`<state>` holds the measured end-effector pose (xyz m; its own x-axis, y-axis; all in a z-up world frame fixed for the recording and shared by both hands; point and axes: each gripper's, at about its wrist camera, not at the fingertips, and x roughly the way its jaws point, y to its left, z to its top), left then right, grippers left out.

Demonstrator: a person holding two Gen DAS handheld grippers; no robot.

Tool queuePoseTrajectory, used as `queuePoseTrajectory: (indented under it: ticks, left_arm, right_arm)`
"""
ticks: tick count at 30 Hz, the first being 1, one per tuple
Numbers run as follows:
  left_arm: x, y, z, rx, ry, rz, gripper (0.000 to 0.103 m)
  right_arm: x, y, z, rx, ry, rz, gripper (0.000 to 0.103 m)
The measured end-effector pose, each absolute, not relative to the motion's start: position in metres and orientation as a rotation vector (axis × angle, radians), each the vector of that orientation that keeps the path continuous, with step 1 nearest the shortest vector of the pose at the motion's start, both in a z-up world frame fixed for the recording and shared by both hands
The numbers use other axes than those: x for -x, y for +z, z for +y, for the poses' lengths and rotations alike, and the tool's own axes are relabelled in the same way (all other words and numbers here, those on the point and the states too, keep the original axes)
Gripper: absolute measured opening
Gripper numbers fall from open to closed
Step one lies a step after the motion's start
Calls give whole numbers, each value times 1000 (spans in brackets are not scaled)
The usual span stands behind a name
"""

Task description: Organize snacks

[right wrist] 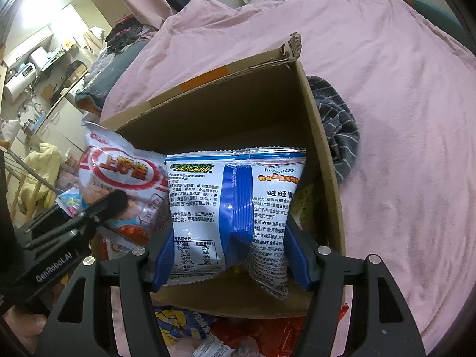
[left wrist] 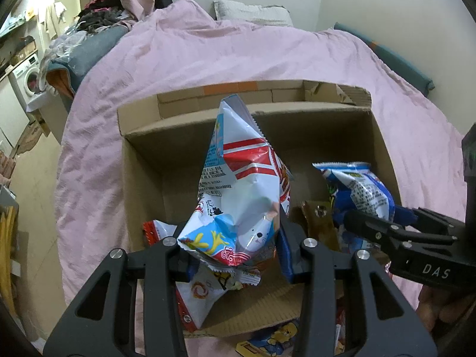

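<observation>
An open cardboard box (left wrist: 142, 136) (right wrist: 321, 154) sits on a pink bedspread. My left gripper (left wrist: 235, 247) is shut on a white, red and blue snack bag (left wrist: 244, 184) and holds it upright over the box; the bag shows at the left in the right wrist view (right wrist: 125, 175). My right gripper (right wrist: 229, 255) is shut on a blue and white snack bag (right wrist: 235, 205) and holds it over the box's right side; it shows in the left wrist view (left wrist: 360, 190). Other packets (left wrist: 202, 294) lie inside the box.
The pink bedspread (left wrist: 208, 53) surrounds the box. More snack packets (right wrist: 184, 324) lie on the bed in front of the box. A grey striped cloth (right wrist: 339, 131) lies against the box's right wall. A pillow (left wrist: 253, 12) is at the far end. The floor is at the left.
</observation>
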<state>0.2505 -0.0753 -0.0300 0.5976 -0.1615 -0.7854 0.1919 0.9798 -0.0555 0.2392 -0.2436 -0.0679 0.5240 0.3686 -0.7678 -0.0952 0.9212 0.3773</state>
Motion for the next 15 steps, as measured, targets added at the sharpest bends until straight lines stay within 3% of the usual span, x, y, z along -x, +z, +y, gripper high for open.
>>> queuePoseTrajectory:
  ticks: [15]
  left_arm:
    - [-244,-36,-80,-46,-235,933,39]
  right_arm:
    - [-237,-67,-246,-317,271,976,68]
